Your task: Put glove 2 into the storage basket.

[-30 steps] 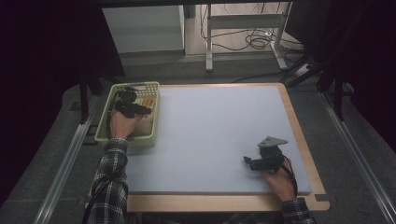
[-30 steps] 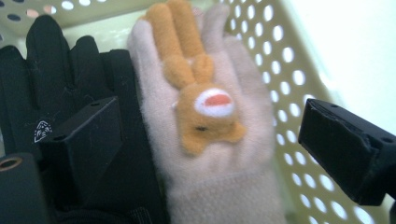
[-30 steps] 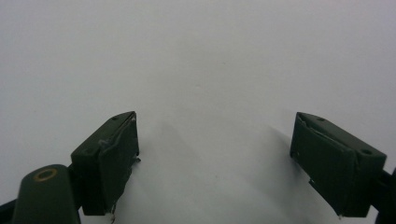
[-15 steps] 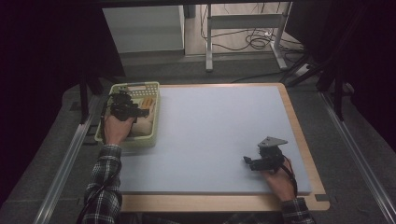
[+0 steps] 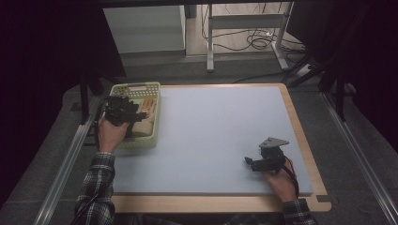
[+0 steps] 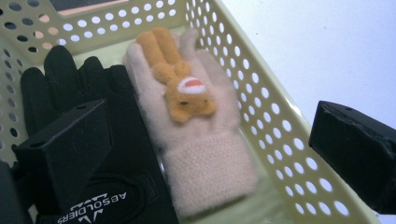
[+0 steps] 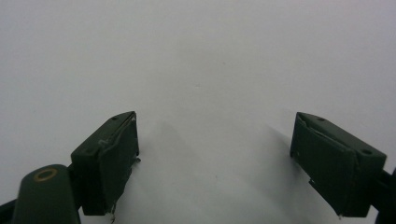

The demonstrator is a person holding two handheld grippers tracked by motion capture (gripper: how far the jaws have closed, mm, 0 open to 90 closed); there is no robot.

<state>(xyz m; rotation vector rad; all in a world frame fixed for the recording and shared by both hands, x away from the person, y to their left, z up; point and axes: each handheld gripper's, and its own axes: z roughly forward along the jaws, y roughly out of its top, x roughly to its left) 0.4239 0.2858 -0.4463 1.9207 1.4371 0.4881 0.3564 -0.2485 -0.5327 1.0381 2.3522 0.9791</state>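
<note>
Two gloves were seen in the perforated basket (image 6: 275,135): a black glove (image 6: 116,186), partly hidden by the wide-open left gripper (image 6: 224,149), and a beige knitted glove (image 6: 205,154) bearing an orange bunny. The right gripper (image 7: 229,163) was held open over the worktop (image 5: 220,136).

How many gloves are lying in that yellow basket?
2. A black glove lies on the left under the left tool; a beige glove with a plush animal lies beside it. More may be hidden.

Black glove (image 6: 93,154) part-hidden behind left fingers (image 6: 65,154), cut by frame edge.
</note>
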